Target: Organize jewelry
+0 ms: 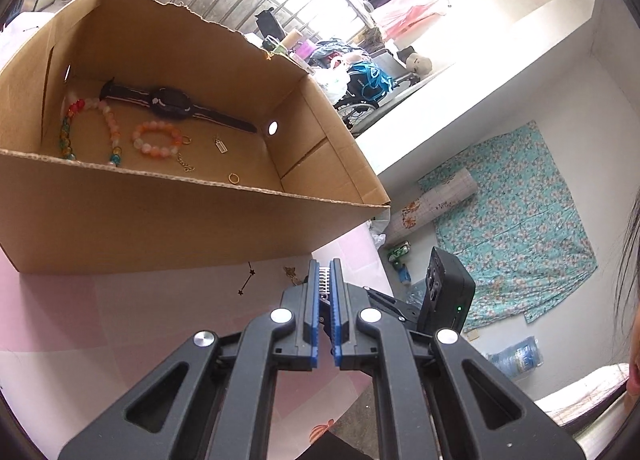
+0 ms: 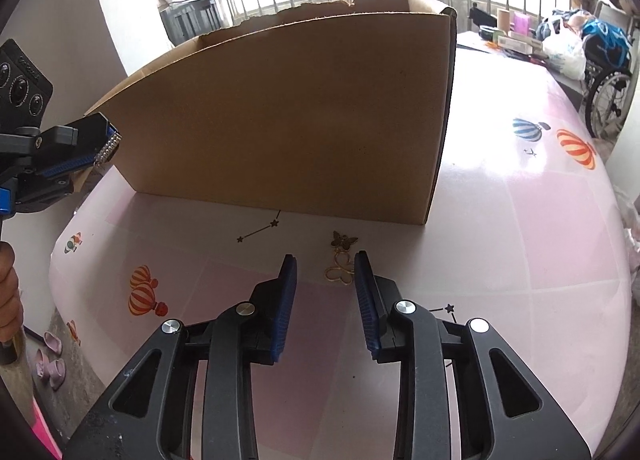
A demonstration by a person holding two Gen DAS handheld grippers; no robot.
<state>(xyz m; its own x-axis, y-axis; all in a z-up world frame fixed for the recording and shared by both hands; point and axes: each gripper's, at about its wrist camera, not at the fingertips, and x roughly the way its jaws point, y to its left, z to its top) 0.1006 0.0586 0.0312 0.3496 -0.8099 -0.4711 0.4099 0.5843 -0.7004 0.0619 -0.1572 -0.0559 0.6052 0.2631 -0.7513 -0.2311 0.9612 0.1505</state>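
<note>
Right gripper [image 2: 325, 280] jaws part-open, empty; gold butterfly pendant [image 2: 341, 260] on the table [image 2: 520, 220] just ahead, between the tips, long axis along the fingers. Left gripper [image 1: 325, 280] clamps a rhinestone band [image 1: 323, 280], held outside the cardboard box [image 1: 160, 220].

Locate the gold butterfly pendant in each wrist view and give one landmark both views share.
Left wrist view: gold butterfly pendant lies low at centre on the pink table, just left of the closed fingertips, partly hidden.
Right wrist view: gold butterfly pendant lies at centre on the table, ahead of the open fingers, apart from them.
Shared landmark: the cardboard box behind the pendant.
</note>
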